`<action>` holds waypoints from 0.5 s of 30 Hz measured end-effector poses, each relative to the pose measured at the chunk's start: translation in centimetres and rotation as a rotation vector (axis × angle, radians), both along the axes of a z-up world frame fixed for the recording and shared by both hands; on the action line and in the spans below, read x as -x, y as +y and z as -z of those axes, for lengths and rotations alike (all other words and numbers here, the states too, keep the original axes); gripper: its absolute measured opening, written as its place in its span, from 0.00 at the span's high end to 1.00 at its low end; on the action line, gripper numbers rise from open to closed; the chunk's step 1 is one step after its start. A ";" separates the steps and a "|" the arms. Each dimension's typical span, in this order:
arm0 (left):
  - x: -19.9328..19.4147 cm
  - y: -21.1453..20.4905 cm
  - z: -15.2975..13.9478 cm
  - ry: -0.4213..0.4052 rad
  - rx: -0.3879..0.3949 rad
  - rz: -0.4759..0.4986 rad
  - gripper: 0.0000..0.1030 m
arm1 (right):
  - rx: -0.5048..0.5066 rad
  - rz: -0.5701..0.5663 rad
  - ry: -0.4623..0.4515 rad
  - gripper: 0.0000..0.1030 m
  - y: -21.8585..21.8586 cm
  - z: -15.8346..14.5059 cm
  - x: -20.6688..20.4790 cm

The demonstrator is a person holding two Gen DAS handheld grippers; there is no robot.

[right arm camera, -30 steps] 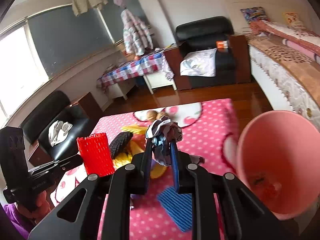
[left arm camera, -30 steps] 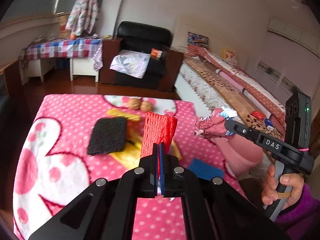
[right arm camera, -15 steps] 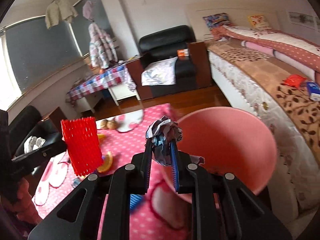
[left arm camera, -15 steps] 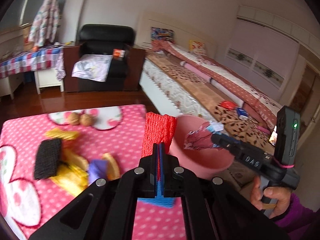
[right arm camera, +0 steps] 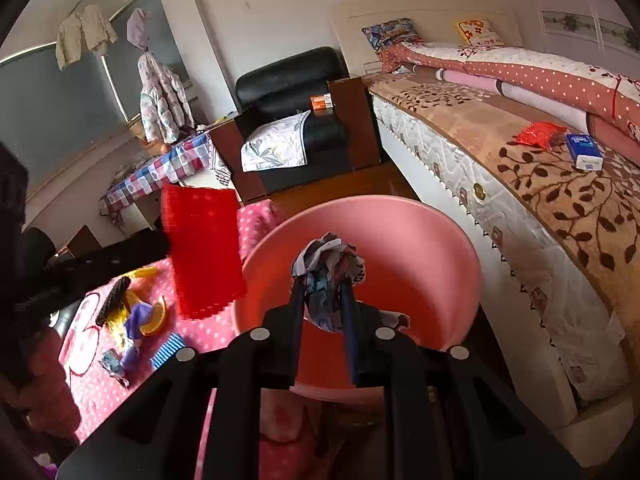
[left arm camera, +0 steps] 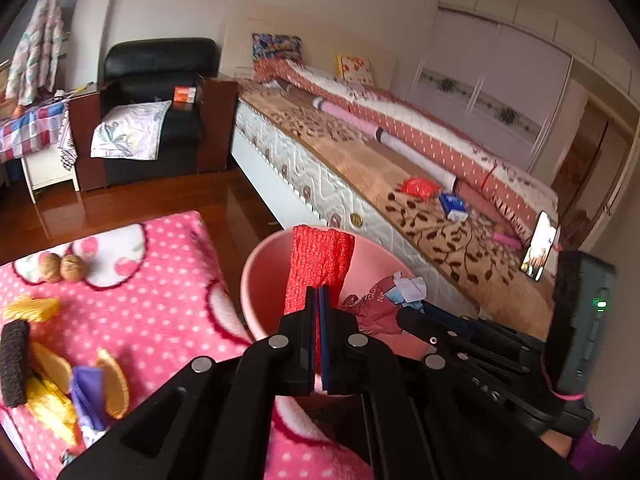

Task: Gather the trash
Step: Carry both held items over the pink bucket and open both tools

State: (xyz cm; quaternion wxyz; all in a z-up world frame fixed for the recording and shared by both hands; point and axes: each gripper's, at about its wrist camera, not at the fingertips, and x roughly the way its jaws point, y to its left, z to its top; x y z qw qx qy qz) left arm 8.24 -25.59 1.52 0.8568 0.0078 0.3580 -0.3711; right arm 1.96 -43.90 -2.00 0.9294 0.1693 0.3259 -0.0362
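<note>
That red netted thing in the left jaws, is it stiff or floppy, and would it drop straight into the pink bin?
The red foam net probably is light and springy: it stands upright above the left gripper without drooping. Its open mesh looks squashy, pinched flat between the jaws. Released, it would likely fall slowly into the pink bin, perhaps bouncing.

A pink dotted blanket (left arm camera: 160,300) carries two walnuts (left arm camera: 62,268), yellow wrappers (left arm camera: 32,308), a black pad (left arm camera: 14,362) and purple scraps (left arm camera: 86,392).
</note>
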 end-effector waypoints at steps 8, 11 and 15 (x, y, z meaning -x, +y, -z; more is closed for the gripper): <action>-1.1 -2.7 3.0 0.029 -0.066 0.017 0.99 | -0.015 0.026 0.033 0.82 -1.1 1.3 -0.5; -1.3 -2.6 3.4 0.032 -0.072 0.009 0.94 | -0.040 0.031 0.043 0.82 -1.3 1.8 -0.6; -1.5 -2.1 3.3 0.040 -0.064 -0.002 0.80 | -0.057 0.034 0.060 0.79 -1.4 2.2 -1.0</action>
